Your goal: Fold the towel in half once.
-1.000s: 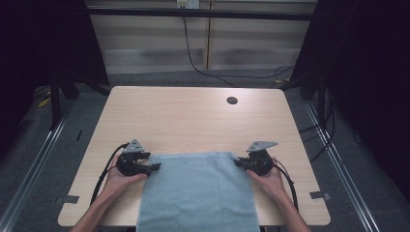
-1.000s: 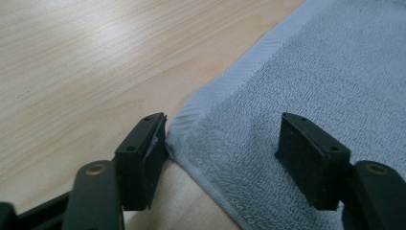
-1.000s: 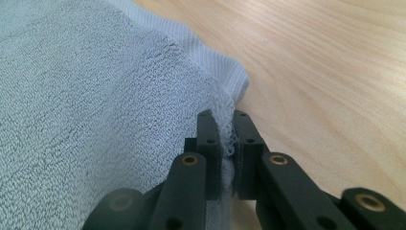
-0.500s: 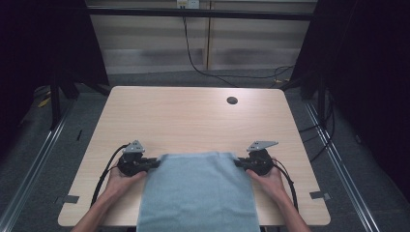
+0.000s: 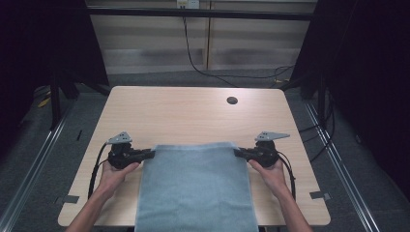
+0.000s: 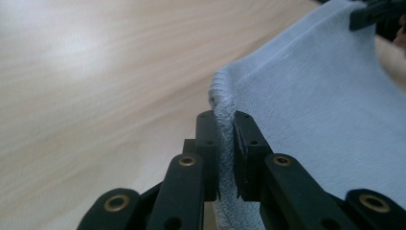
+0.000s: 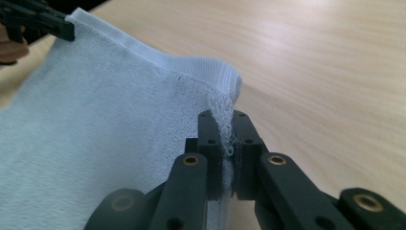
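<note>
A light blue towel [image 5: 196, 188] lies on the wooden table [image 5: 193, 116] and hangs over its near edge. My left gripper [image 5: 151, 153] holds the towel's far left corner. Its jaws have just been closing, and in the left gripper view [image 6: 225, 120] they are shut with the towel's hem [image 6: 316, 105] pinched between them. My right gripper [image 5: 238, 152] is shut on the far right corner, and the terry cloth [image 7: 95, 124] is squeezed between its jaws [image 7: 224, 117]. The far edge stretches between both grippers, slightly above the tabletop.
A dark round cable hole [image 5: 232, 100] sits in the table's far right part. Bare wood extends beyond the towel toward the far edge. Cables trail from both grippers toward the near table edge. Dark floor and rails surround the table.
The left gripper's jaws closed on the towel's far left corner. Both hands rose a little, lifting the towel's far edge off the table.
</note>
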`<state>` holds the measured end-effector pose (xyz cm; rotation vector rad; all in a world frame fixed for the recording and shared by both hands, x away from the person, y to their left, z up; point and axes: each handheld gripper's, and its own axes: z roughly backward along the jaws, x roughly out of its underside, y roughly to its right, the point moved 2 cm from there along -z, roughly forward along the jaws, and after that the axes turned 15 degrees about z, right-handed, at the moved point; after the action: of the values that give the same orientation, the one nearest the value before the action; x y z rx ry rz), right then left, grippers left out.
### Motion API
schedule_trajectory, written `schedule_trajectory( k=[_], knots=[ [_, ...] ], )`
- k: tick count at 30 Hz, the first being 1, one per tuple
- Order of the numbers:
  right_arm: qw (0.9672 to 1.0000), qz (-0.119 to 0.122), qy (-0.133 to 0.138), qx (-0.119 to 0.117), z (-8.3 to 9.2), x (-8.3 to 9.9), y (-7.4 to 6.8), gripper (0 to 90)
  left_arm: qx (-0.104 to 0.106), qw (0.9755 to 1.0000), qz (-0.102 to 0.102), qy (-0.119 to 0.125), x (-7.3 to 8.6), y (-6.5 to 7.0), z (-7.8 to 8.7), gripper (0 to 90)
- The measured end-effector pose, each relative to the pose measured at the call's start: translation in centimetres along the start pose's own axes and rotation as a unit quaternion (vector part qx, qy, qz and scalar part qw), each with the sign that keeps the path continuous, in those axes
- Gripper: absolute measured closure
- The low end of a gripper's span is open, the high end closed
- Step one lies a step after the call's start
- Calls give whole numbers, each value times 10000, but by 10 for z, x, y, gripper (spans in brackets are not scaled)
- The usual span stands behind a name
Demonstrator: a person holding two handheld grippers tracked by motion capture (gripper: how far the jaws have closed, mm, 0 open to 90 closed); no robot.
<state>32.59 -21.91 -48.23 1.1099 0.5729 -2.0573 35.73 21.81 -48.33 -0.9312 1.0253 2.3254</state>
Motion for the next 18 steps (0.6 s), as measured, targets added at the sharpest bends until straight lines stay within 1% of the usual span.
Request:
schedule_trajectory(
  k=[2,3,5,6,7,8,10,11,13,16,18],
  knots=[
    [9999,35,110,16,4,-6,1,854,61,10000,-41,28,-4,4,2,825],
    [9999,13,147,6,5,-8,1,854,61,9999,-64,58,-6,5,4,825],
    [9998,48,179,52,7,-13,3,854,120,9997,-45,207,-12,7,8,825],
    [9997,36,224,60,9,-15,4,854,151,9995,8,279,-15,7,9,825],
    [9996,31,252,85,11,-18,5,854,116,9995,-6,311,-19,6,11,825],
    [9995,72,295,106,13,-22,6,855,98,9994,-28,327,-23,6,12,825],
    [9992,72,362,163,19,-30,10,855,88,9992,-57,391,-32,6,15,825],
    [9990,101,393,189,21,-35,12,855,102,9989,-95,450,-38,7,17,825],
    [9986,160,447,245,26,-44,16,856,121,9983,-93,557,-49,10,20,825],
    [9976,204,585,320,32,-59,21,856,112,9975,-255,648,-66,19,24,825],
    [9969,229,645,376,34,-69,24,856,98,9969,-314,716,-74,22,26,825]
  ],
)
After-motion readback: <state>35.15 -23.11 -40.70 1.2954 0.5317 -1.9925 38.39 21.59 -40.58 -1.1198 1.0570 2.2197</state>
